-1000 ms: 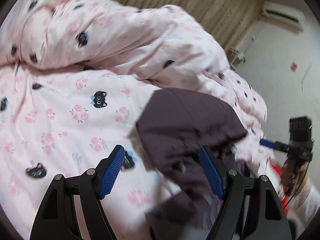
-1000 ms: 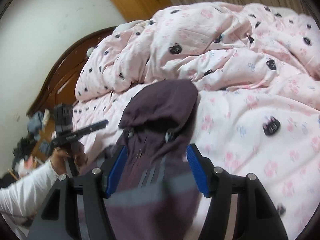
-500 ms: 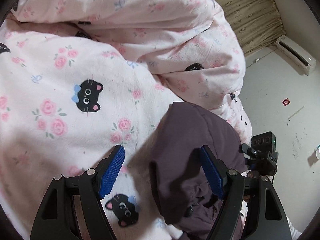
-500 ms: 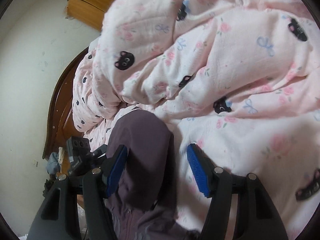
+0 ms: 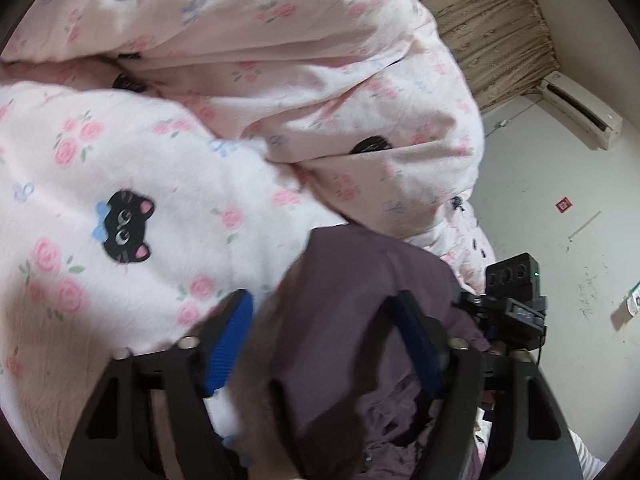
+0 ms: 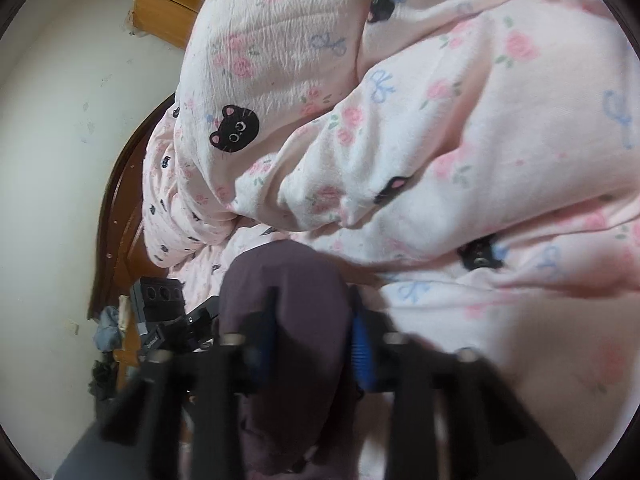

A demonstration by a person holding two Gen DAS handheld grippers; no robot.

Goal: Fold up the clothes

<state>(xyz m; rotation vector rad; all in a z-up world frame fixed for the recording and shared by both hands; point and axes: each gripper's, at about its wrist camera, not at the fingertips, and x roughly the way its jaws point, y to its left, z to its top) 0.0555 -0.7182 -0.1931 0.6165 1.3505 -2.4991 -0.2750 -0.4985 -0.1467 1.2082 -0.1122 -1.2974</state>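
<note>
A dark purple hooded garment lies on the bed with its hood toward the heaped duvet. My left gripper is open, its blue pads straddling the hood's left part, and the cloth fills most of the gap. In the right wrist view the same hood bulges up between the blue pads of my right gripper, which is shut on it and blurred. Each view also shows the other gripper's black camera block at the garment's far side. The garment's lower part is hidden under the grippers.
A pink duvet with cat and rose print is bunched up just beyond the hood. A dark wooden headboard and a wooden cabinet stand by the wall. A beige curtain and an air conditioner are behind.
Both grippers moved forward and down onto the hood. The right gripper's pads closed in sharply on the purple cloth. The left pads narrowed only slightly.
</note>
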